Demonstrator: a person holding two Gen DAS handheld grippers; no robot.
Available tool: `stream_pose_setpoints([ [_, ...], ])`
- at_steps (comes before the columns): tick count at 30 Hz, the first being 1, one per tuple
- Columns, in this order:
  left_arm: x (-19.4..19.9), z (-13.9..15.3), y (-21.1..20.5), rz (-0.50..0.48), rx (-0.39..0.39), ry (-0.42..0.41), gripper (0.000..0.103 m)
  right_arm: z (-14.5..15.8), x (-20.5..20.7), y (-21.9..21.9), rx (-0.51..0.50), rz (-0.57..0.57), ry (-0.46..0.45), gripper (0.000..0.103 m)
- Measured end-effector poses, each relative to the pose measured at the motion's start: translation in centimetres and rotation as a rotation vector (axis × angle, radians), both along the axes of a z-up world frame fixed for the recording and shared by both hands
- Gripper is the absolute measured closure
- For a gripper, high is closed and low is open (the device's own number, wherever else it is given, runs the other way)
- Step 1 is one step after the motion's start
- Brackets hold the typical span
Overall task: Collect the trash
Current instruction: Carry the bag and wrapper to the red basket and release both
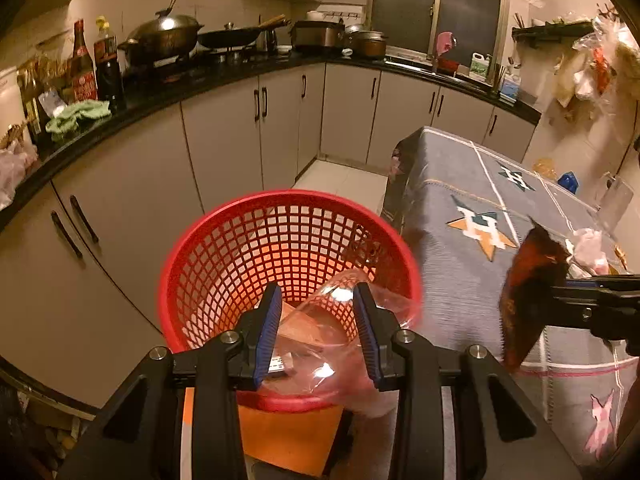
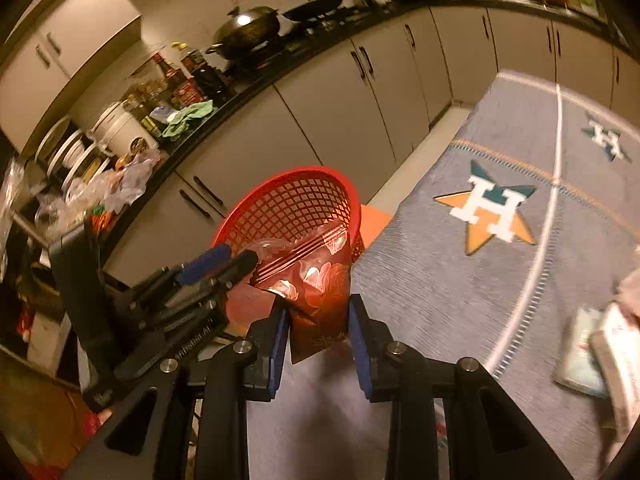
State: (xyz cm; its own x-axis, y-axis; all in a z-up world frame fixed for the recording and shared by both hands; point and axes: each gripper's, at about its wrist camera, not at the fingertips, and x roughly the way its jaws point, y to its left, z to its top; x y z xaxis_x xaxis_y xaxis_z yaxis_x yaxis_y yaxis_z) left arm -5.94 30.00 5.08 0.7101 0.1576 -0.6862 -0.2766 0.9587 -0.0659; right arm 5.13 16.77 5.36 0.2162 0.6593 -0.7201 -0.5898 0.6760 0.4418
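Observation:
A red mesh basket (image 1: 224, 256) stands on the floor beside the table; it also shows in the right wrist view (image 2: 296, 200). My left gripper (image 1: 318, 300) hangs over the basket's near rim with a clear plastic bag (image 1: 324, 344) between its blue pads; the jaws stand wide and the bag looks loose. My right gripper (image 2: 318, 312) is shut on a dark red foil wrapper (image 2: 320, 284), held above the table edge just right of the basket. The wrapper also shows in the left wrist view (image 1: 528, 292).
A table under a grey cloth with star logos (image 2: 496, 208) fills the right. More wrappers and packets lie on it (image 2: 584, 356), and a pink bag (image 1: 590, 248). A black counter with woks, bottles and a green cloth (image 1: 76, 116) curves along the left and back. An orange stool (image 1: 288, 436) sits under the basket.

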Motion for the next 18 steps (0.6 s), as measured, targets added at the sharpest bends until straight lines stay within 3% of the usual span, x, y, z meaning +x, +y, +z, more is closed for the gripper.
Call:
stream_pose_setpoints([
  [18,0.7,-1.2,3.7,0.067,-0.034,0.015,0.067,-1.6,2.3,6.0,-0.007,0.000,0.028,0.067],
])
